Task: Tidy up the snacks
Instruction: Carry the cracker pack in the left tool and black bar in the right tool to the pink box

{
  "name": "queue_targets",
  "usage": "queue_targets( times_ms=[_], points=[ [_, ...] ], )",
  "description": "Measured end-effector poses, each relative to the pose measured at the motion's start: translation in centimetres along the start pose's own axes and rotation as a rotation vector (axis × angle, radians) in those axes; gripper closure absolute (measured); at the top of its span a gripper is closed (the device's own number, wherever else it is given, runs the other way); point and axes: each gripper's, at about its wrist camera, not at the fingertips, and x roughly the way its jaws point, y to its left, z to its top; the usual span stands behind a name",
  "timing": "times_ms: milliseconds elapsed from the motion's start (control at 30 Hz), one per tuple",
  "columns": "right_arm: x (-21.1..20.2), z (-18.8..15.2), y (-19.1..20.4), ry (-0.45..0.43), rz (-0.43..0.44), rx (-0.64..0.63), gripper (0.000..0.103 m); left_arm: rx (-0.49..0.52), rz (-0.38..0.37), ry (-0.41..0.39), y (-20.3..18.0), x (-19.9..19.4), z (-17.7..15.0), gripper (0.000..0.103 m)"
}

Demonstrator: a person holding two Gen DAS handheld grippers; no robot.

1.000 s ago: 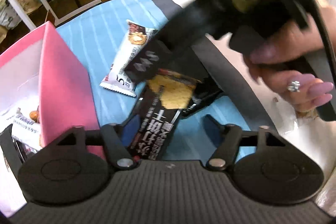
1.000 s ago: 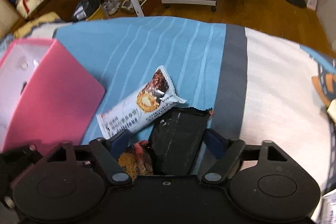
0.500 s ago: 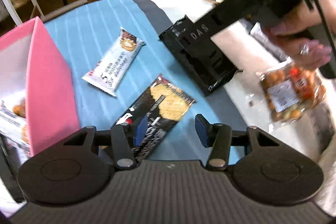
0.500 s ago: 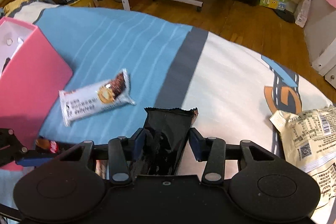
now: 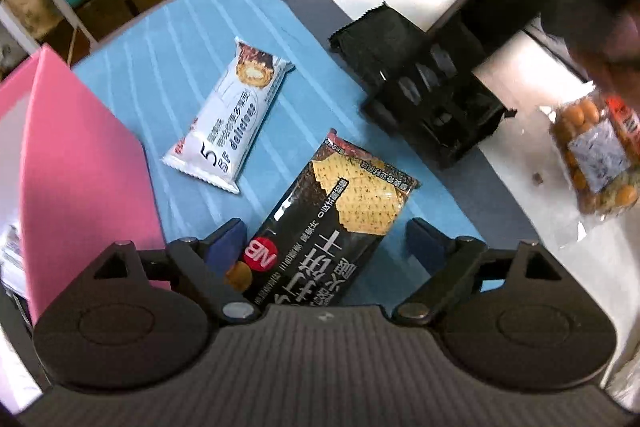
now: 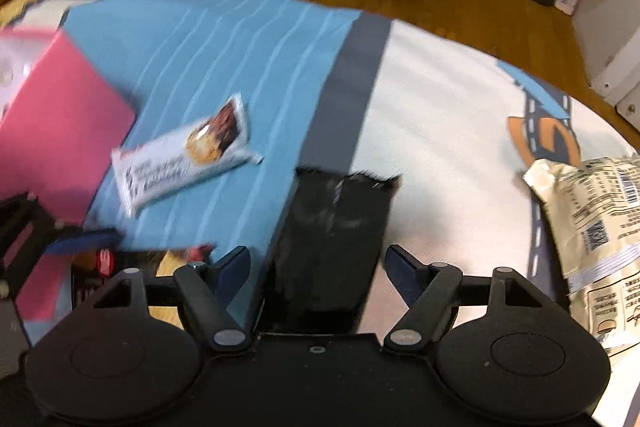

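A black cracker packet (image 5: pixel 332 223) lies on the blue striped cloth between the fingers of my left gripper (image 5: pixel 325 245). Its jaws are opening and the pads stand clear of the packet. My right gripper (image 6: pixel 320 263) points down over a plain black packet (image 6: pixel 332 247) that straddles the grey stripe. Its jaws are opening too, with a gap on each side of the packet. A white snack bar (image 5: pixel 228 123) rests on the cloth beyond the cracker packet. At the left stands a pink box (image 5: pixel 80 167) with some snacks inside.
A clear bag of peanuts (image 5: pixel 596 155) lies on the white part of the cloth (image 6: pixel 440 131), to the right. A beige packet (image 6: pixel 592 219) sits at the right edge of the right wrist view. Wooden floor and furniture lie beyond the cloth.
Each gripper closed on its packet half a second ago and has now spread apart. The black packet moved right, off the cracker packet, toward the white cloth.
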Motion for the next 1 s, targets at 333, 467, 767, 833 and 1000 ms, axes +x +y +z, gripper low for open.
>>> queue_targets(
  times_ms=[333, 467, 767, 833, 1000],
  points=[
    [-0.9, -1.5, -0.5, 0.019, -0.031, -0.065, 0.043, -0.152, -0.126, 0.078, 0.3, -1.3, 0.0, 0.039],
    [-0.7, -1.2, -0.6, 0.024, -0.032, -0.047, 0.040, -0.120, -0.078, 0.069, -0.7, -1.1, -0.4, 0.034],
    [-2.0, -2.2, 0.0, 0.004, -0.050, -0.071, 0.044, -0.041, -0.037, 0.047, -2.6, -1.7, -1.6, 0.045],
    [-2.4, -2.3, -0.2, -0.008, -0.038, -0.051, 0.044, -0.057, -0.046, 0.049, -2.4, -2.0, -2.0, 0.046],
    [-3.5, -2.8, -0.6, -0.027, -0.023, 0.003, 0.044, -0.076, -0.048, 0.026, -2.6, -3.2, -2.4, 0.046]
  ],
)
